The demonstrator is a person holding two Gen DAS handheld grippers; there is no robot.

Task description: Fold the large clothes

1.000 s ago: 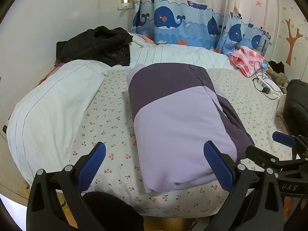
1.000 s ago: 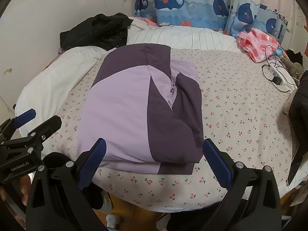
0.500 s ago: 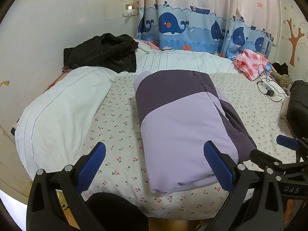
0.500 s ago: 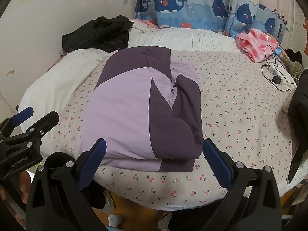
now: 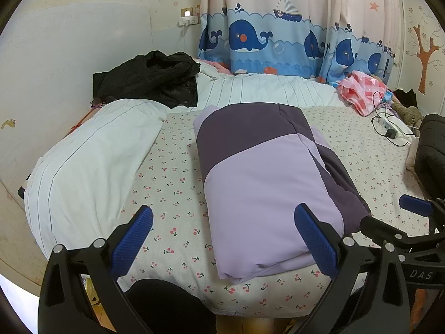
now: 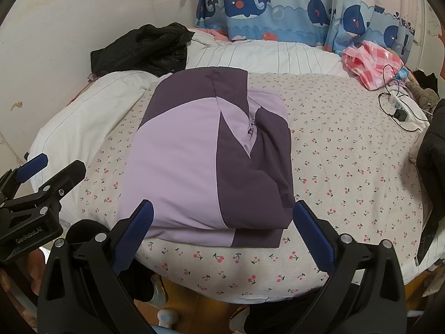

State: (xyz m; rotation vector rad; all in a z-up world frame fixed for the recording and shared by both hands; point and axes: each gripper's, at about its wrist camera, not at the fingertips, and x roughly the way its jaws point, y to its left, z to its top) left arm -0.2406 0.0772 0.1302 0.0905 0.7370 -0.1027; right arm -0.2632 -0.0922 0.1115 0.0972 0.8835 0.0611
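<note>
A lilac and dark purple jacket [image 5: 267, 172] lies folded into a rectangle on the cherry-print sheet [image 5: 172, 183]; it also shows in the right wrist view [image 6: 205, 150]. My left gripper [image 5: 222, 239] is open and empty, held back above the bed's near edge, left of the jacket's near end. My right gripper [image 6: 222, 233] is open and empty, in front of the jacket's near edge. The right gripper shows at the right of the left wrist view [image 5: 411, 217]. The left gripper shows at the left of the right wrist view [image 6: 41, 178].
A white striped quilt [image 5: 91, 150] is bunched along the left and back of the bed. A black garment [image 5: 150, 80] lies at the back left. Pink checked cloth [image 5: 361, 91] and a power strip with cable [image 5: 386, 125] lie at the right. A black coat [image 5: 431, 150] is at the far right.
Both grippers have drawn back and risen a little from the bed; the folded jacket sits lower and farther in both views. The jacket itself has not moved.
</note>
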